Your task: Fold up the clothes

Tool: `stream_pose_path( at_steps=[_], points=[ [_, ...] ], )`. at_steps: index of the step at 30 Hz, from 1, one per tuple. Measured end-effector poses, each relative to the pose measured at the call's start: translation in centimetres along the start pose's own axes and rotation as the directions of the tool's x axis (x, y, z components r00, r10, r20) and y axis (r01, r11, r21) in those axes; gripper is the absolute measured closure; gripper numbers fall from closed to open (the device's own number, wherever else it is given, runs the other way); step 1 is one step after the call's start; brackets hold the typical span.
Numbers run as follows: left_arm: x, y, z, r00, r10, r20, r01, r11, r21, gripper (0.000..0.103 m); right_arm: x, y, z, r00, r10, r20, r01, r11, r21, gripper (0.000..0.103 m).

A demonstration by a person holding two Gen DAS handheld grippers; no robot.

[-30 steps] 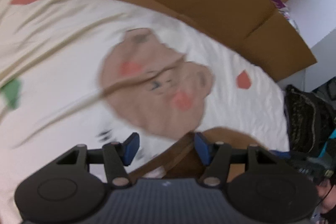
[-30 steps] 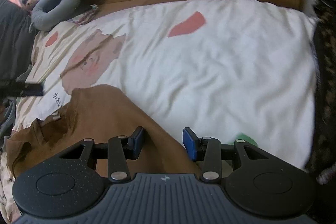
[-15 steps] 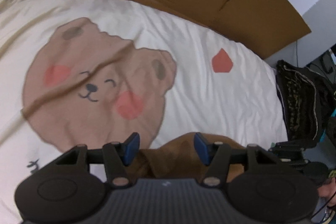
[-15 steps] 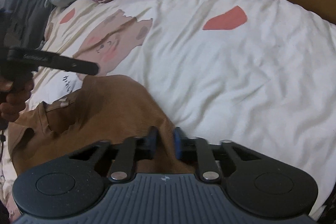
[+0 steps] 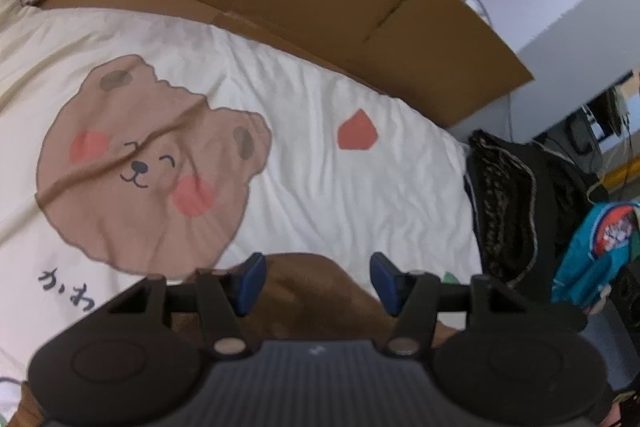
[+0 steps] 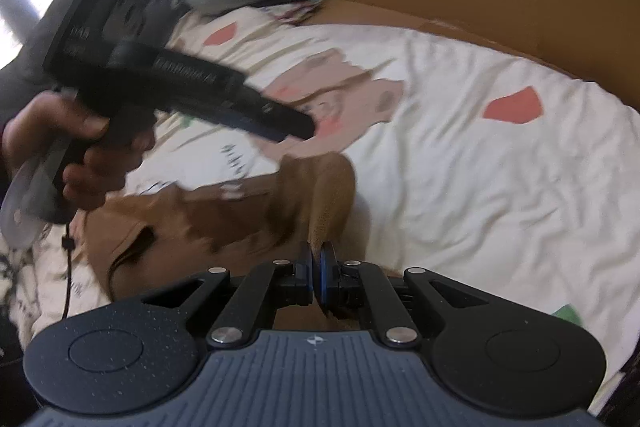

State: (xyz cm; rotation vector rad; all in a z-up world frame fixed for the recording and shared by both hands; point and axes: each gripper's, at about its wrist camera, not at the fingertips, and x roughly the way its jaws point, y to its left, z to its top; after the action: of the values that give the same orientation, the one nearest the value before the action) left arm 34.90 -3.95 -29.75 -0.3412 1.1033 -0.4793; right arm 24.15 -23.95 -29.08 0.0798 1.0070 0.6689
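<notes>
Since a second ago, the right gripper (image 6: pixel 317 277) is pinching its fingers tight on a fold of the brown shirt (image 6: pixel 224 223), seemingly lifting an edge to fold it. Its garment is lying rumpled on the bear-print bedspread (image 5: pixel 360 195). Meanwhile the left gripper (image 5: pixel 314 279) is hovering over the shirt, fingers spread wide and holding nothing, likely readying a second grip.

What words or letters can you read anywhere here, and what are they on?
"かわ": dark hand-drawn characters on the bear bedsheet, below the bear face; the writing runs on behind the left gripper.
Pale lettering along the left gripper's body, seen from the right wrist: too blurred to read.
Badge on the teal garment: too blurred to read.
</notes>
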Motion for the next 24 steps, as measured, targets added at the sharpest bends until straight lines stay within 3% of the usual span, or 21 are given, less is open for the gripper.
stream_pose_path(
  at_steps=[4, 15, 16, 17, 18, 24],
  points=[
    [-0.4, -0.9, -1.5, 1.0, -0.013, -0.028, 0.012, 1.0, -0.011, 0.037, 0.3, 1.2, -0.7, 0.999, 0.032, -0.014, -0.032, 0.999, 0.006, 0.101],
    [-0.7, -1.0, -7.0, 0.986, 0.047, -0.159, -0.058, 0.996, -0.064, 0.041, 1.7, 4.0, -3.1, 0.987, 0.127, -0.098, -0.126, 0.992, 0.016, 0.102],
    [-0.5, -0.6, -7.4, 0.983, 0.053, -0.177, -0.069, 0.994, -0.085, 0.053, 1.8, 4.4, -3.4, 0.985, 0.132, -0.107, -0.132, 0.991, 0.006, 0.102],
    [-0.3, -0.1, -7.9, 0.979, 0.057, -0.196, -0.08, 0.991, -0.108, 0.077, 2.0, 4.7, -3.6, 0.983, 0.138, -0.119, -0.139, 0.99, 0.0, 0.102],
    [0.0, 0.5, -8.4, 0.973, 0.049, -0.225, -0.083, 0.986, -0.147, 0.088, 2.1, 5.0, -3.8, 0.98, 0.145, -0.133, -0.147, 0.989, 0.0, 0.102],
    [-0.6, 1.7, -11.1, 0.962, 0.02, -0.271, -0.071, 0.981, -0.179, 0.097, 0.8, 3.7, -3.2, 0.981, 0.156, -0.118, -0.15, 0.987, 0.059, 0.098]
  ],
)
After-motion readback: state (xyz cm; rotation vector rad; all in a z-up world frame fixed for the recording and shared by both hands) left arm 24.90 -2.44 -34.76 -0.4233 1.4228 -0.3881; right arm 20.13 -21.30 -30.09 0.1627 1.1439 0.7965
